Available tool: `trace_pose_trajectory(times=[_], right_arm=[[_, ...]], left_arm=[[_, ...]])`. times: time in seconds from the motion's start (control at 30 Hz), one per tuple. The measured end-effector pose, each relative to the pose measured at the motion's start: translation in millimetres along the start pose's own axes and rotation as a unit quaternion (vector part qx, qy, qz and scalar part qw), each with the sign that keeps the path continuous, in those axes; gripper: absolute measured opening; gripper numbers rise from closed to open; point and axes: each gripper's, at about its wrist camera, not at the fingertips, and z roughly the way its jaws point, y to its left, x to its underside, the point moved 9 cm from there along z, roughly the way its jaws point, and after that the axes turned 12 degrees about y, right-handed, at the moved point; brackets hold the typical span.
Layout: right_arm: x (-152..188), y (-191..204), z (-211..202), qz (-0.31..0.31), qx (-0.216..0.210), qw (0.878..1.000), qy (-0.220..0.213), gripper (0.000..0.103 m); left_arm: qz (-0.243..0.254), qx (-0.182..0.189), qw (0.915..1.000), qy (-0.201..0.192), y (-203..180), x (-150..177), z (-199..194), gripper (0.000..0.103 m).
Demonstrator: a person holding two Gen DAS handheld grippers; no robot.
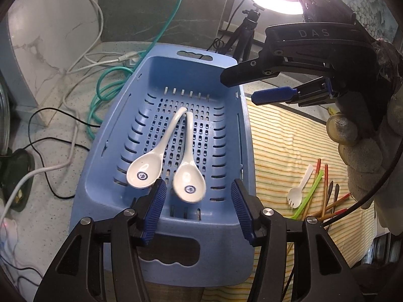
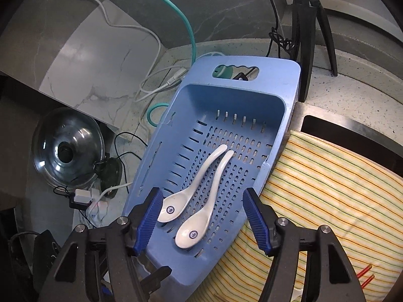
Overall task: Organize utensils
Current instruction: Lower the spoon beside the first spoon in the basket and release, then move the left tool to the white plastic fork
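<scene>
Fingers of the left gripper stand apart over the near end of the blue basket, nothing clamped between them; the bowl of one white spoon shows in the gap, below and clear of the pads. Fingers of the right gripper likewise stand apart and empty above the same basket.

Two white ceramic spoons lie inside the basket, bowls toward the grippers, handles running away and meeting at their tips near the far end; the second spoon sits just left of the first.

The remaining utensils, a white spork, a green stick and several chopsticks, lie on the striped cloth to the right of the basket, well apart from both sets of fingers. Their long axes run roughly up the picture, fanned. The right gripper, held by a gloved hand, is judged the nearer to them.

Both grippers pitch steeply downward. The next pick likely calls for a swing rightward to the cloth.
</scene>
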Motion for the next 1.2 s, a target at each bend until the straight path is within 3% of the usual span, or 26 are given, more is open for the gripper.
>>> trace_pose_trajectory(times=[0.43, 0.73, 1.07, 1.2], right_arm=[[25.6, -12.0, -62.8, -0.018, 0.015, 0.998, -0.062, 0.062], [59.8, -49.7, -109.9, 0.016, -0.014, 0.993, -0.114, 0.062], [125.1, -110.2, -139.1, 0.064, 0.027, 0.991, -0.113, 0.062], [152.9, -134.1, -138.6, 0.099, 0.014, 0.989, -0.108, 0.062]], left_arm=[[0.021, 0.030, 0.9987, -0.036, -22.9, 3.0, -19.7, 0.053], [0.081, 0.028, 0.9962, -0.017, -59.3, 16.0, -16.6, 0.053], [0.166, 0.030, 0.9855, 0.015, -101.5, 32.3, -6.0, 0.053], [0.200, 0.034, 0.9787, 0.031, -118.7, 33.8, 1.2, 0.053]])
